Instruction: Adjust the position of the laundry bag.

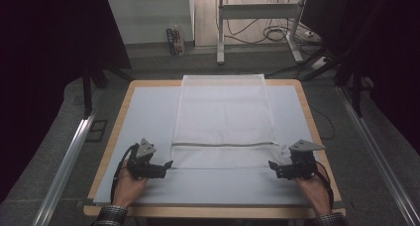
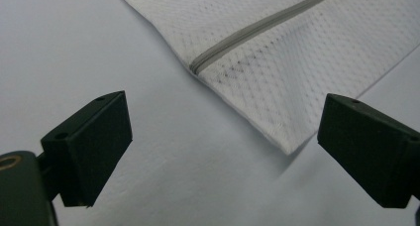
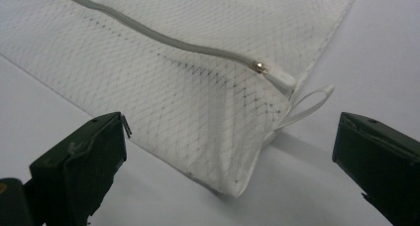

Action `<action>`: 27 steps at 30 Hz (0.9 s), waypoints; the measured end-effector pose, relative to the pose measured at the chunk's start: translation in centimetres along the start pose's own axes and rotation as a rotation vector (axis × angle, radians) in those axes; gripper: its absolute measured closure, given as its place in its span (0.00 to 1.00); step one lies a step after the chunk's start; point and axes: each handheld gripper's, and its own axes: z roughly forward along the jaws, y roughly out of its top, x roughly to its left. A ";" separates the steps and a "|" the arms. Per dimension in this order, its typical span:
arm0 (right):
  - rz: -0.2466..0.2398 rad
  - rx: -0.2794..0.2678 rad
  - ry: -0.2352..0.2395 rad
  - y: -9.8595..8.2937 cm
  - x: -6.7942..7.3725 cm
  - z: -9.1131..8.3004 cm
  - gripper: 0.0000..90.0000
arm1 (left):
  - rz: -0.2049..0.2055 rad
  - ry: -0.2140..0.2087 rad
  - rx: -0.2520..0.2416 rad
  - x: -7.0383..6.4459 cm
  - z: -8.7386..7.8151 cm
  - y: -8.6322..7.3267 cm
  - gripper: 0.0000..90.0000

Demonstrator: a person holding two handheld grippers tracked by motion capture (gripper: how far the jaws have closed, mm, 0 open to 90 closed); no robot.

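Observation:
A white mesh laundry bag lies flat along the middle of the table, its zipper running across near the front end. My left gripper rests open at the bag's front left corner, the corner lying between its jaws. My right gripper stands open at the front right corner, where the zipper pull and a white loop lie. Neither gripper holds anything.
A pale grey mat covers the wooden table. Metal rails run along both sides. A desk frame and cables stand on the floor beyond the far edge.

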 end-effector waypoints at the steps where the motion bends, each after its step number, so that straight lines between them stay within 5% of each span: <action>1: 0.002 0.001 -0.004 0.0 0.0 0.0 0.01 | -0.008 -0.004 -0.002 0.0 0.2 0.1 0.07; 16: 0.046 0.058 0.015 1.1 0.1 1.2 0.02 | -0.066 -0.024 0.009 0.7 1.6 1.3 0.07; 27: 0.033 0.057 -0.051 2.4 -0.7 1.0 0.27 | -0.050 0.010 0.013 2.0 3.1 2.5 0.20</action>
